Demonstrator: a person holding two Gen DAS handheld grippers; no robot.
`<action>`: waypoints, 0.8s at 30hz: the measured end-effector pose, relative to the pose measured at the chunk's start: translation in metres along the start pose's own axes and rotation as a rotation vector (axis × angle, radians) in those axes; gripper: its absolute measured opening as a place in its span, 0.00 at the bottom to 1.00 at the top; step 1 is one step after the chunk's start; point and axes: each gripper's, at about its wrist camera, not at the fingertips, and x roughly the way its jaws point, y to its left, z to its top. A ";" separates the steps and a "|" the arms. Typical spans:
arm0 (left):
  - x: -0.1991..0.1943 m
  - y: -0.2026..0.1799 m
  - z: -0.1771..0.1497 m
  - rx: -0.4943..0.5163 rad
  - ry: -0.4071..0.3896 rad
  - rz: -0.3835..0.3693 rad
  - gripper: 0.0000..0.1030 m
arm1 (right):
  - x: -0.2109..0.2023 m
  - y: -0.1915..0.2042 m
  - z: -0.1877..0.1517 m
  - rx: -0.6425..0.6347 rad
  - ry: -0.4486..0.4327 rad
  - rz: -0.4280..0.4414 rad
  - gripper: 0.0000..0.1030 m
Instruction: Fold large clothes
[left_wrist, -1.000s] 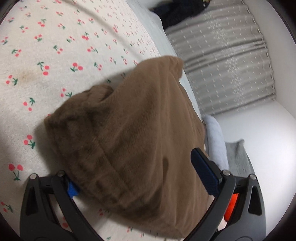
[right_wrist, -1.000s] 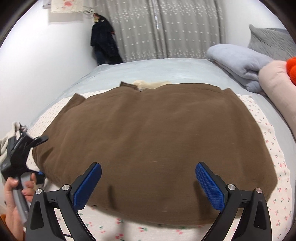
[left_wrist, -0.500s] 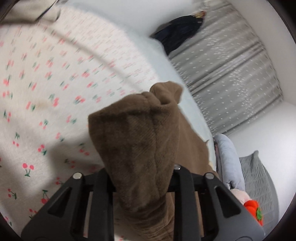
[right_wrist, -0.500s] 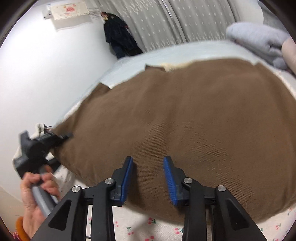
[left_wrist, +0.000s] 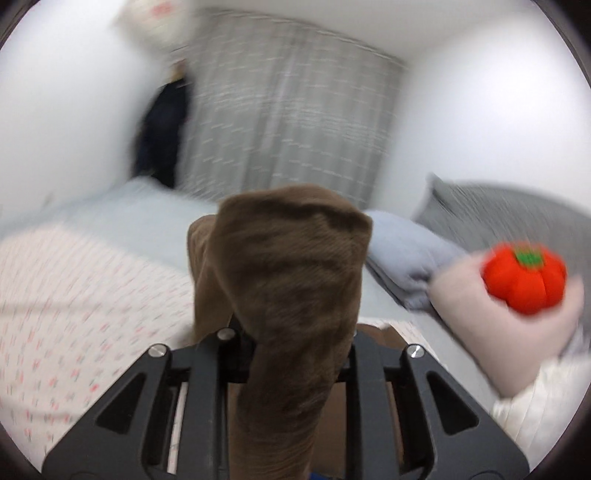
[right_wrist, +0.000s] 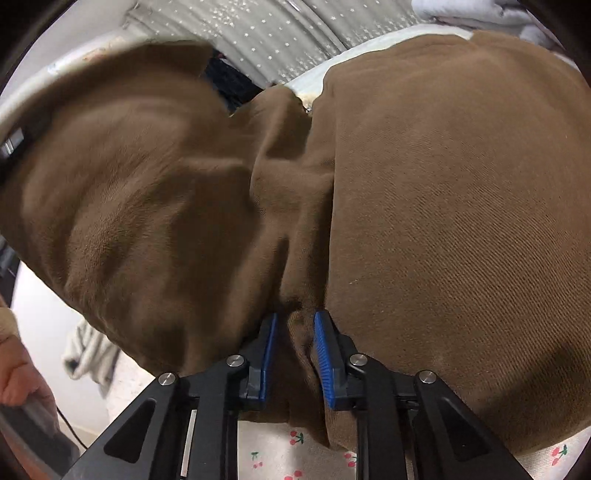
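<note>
Both grippers are now pinching the brown garment (right_wrist: 443, 221), while one second ago their jaws were standing wide around its edge. The left gripper (left_wrist: 291, 354) is holding a bunched corner that is rising just ahead of its jaws, lifted above the cherry-print sheet (left_wrist: 74, 295). The right gripper (right_wrist: 291, 343) is clamping a fold between its narrow blue pads (right_wrist: 323, 350); the cloth is spreading beyond them. I judge the fold-over is beginning.

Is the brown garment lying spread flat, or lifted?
Partly lifted: the left gripper and right gripper each pinch bunched brown garment, its left side raised while the right side lies spread.
</note>
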 end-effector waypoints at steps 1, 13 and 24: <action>0.003 -0.020 -0.003 0.074 0.002 -0.030 0.22 | -0.004 -0.005 0.002 0.032 0.012 0.027 0.19; 0.051 -0.113 -0.107 0.417 0.389 -0.360 0.28 | -0.136 -0.124 0.009 0.431 -0.352 0.237 0.56; 0.030 -0.101 -0.098 0.356 0.450 -0.548 0.68 | -0.163 -0.123 0.019 0.433 -0.438 0.236 0.71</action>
